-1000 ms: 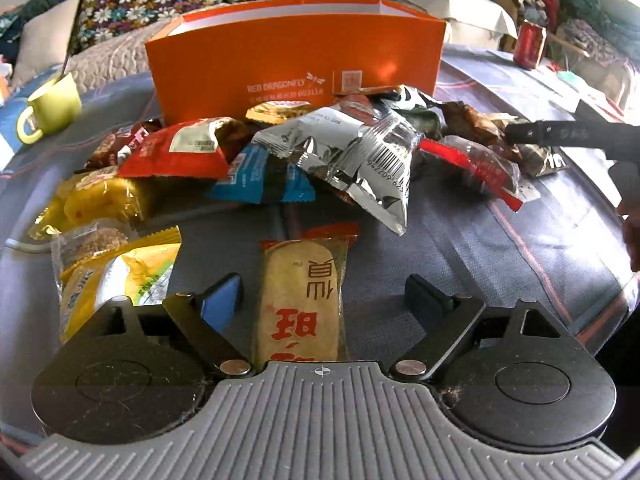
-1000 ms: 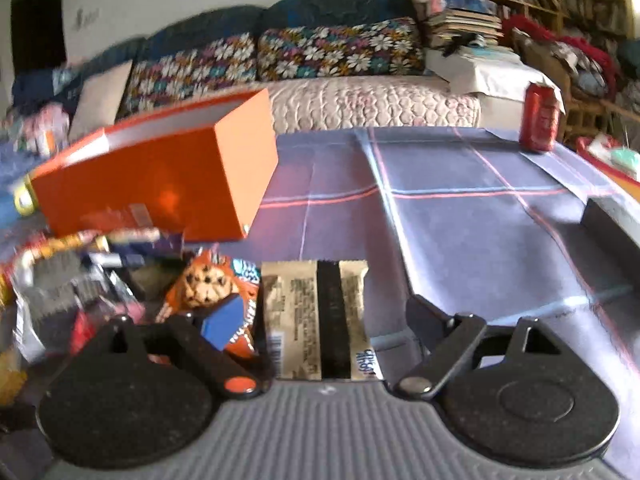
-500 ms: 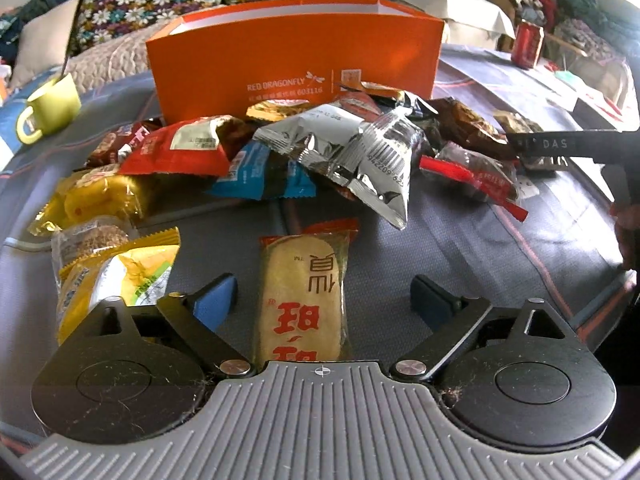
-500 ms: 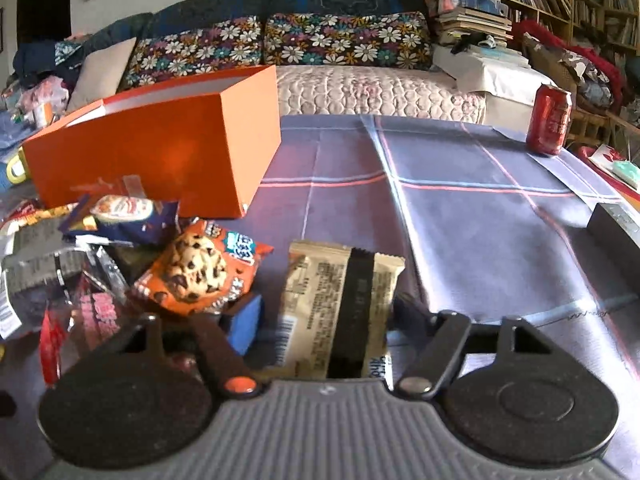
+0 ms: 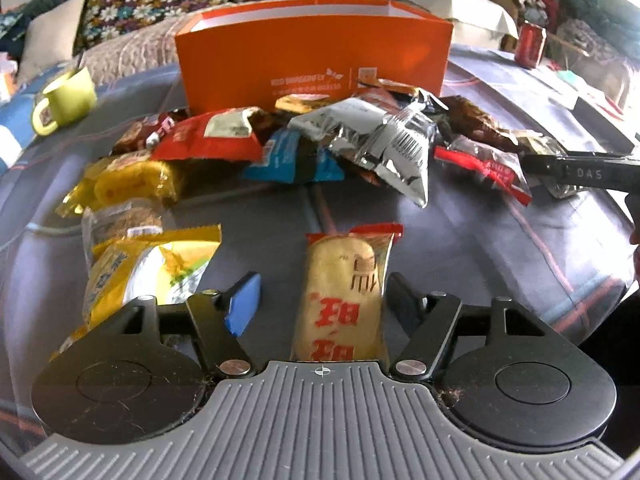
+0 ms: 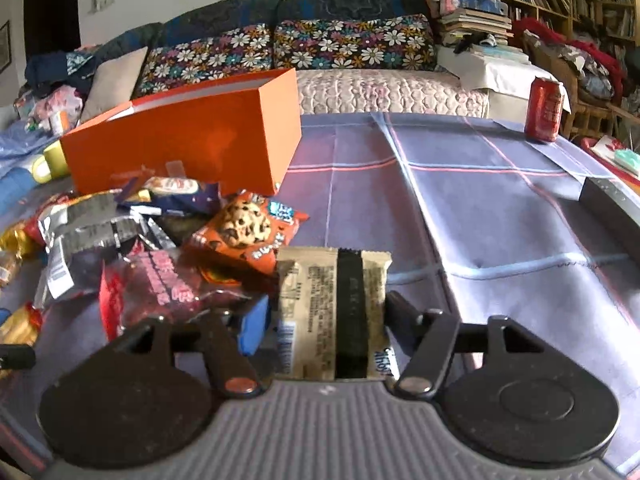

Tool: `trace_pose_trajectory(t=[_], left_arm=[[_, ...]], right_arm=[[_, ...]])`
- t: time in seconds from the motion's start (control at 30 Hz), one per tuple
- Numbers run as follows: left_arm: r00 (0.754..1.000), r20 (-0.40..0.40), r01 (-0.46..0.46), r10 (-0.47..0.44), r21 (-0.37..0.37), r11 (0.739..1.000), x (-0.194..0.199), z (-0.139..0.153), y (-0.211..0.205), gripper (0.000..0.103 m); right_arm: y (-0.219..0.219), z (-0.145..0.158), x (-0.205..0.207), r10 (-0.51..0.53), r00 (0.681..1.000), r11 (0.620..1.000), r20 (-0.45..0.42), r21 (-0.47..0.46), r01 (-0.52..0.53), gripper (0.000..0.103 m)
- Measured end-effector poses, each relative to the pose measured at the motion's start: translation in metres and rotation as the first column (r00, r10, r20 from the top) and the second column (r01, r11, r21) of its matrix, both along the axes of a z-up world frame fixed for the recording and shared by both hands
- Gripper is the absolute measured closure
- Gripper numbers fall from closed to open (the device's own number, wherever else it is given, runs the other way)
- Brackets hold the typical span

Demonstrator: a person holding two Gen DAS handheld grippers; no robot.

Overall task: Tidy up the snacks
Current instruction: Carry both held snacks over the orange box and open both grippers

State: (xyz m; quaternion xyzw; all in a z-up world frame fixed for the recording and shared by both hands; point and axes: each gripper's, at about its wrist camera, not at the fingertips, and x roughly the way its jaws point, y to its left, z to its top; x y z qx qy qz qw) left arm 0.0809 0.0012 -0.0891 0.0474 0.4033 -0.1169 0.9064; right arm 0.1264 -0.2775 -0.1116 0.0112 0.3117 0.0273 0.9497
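Right wrist view: housing hides the beige packet's lower end.

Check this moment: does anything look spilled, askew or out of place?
Yes. The wrapped snacks lie heaped loose on the plaid tablecloth in front of the open orange cardboard box, overlapping at odd angles. No wrapper looks visibly torn.

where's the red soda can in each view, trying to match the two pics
Left wrist view: the red soda can stands at the upper right, on the far side of the table, right of the orange box.
Right wrist view: the red soda can stands at the upper right, near the table's far edge, well right of the orange box.
Shared landmark: the orange box, open at the top, behind the snack pile.
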Motion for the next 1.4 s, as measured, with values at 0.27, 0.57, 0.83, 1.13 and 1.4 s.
trace_pose_trajectory(t=[0.27, 0.57, 0.83, 1.13, 1.4], left_arm=[[1.0, -0.015, 0.022, -0.023, -0.071, 0.997, -0.013, 0.008, 0.011, 0.103], [0.992, 0.119, 0.055, -0.03, -0.208, 0.977, 0.016, 0.074, 0.019, 0.103], [0.975, 0.221, 0.018, 0.028, -0.202, 0.979, 0.122, 0.126, 0.011, 0.103], [0.982, 0.181, -0.027, 0.053, -0.14, 0.99, 0.251, 0.103, -0.013, 0.103], [0.981, 0.157, -0.08, 0.111, -0.191, 0.978, 0.251, 0.085, 0.01, 0.06]], right_arm=[[-0.003, 0.002, -0.019, -0.003, 1.0, 0.999, -0.001, 0.033, 0.003, 0.049], [0.008, 0.071, -0.032, 0.068, 0.986, 0.985, 0.154, 0.149, -0.091, 0.05], [0.051, 0.116, 0.1, 0.208, 0.944, 0.968, 0.258, 0.083, -0.236, 0.05], [0.072, 0.094, 0.213, 0.263, 0.95, 0.959, 0.169, 0.063, -0.276, 0.049], [0.075, 0.095, 0.206, 0.286, 0.929, 0.949, 0.233, 0.063, -0.308, 0.026]])
